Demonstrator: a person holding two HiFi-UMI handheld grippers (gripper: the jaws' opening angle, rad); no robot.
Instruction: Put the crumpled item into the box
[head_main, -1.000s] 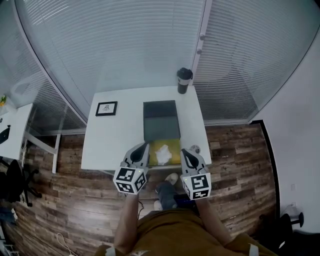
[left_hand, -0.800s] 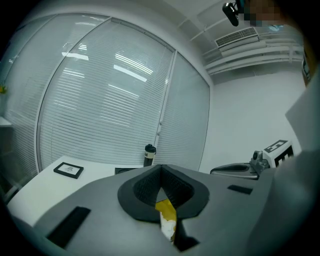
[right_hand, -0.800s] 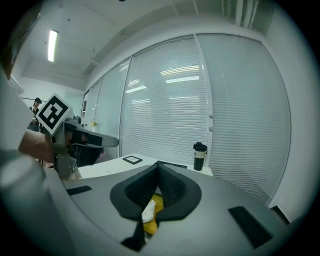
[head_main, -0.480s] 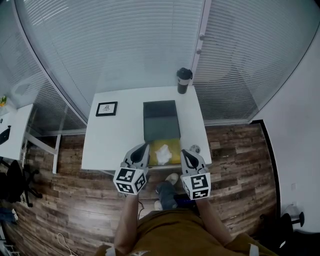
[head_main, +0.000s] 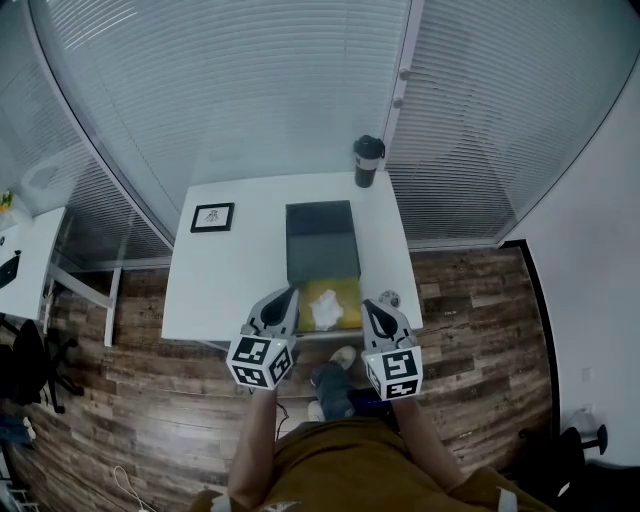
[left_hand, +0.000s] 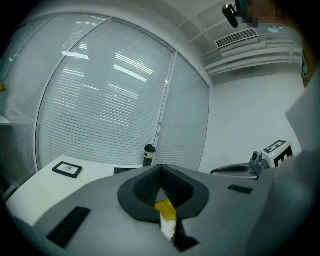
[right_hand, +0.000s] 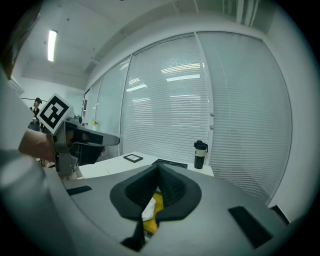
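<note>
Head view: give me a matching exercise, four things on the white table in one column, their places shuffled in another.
1. white crumpled paper
2. black picture frame
3. black travel mug
4. dark rectangular box

A. far edge of the white table
B. left part of the table in this view
C. on the yellow sheet, near edge
D. middle of the table

Pairs: 1-C, 2-B, 3-A, 4-D.

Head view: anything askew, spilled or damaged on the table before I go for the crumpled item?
Nothing stands out. The crumpled white item sits on a yellow sheet at the table's near edge, just before the dark box. The mug stands upright and the picture frame lies flat.
</note>
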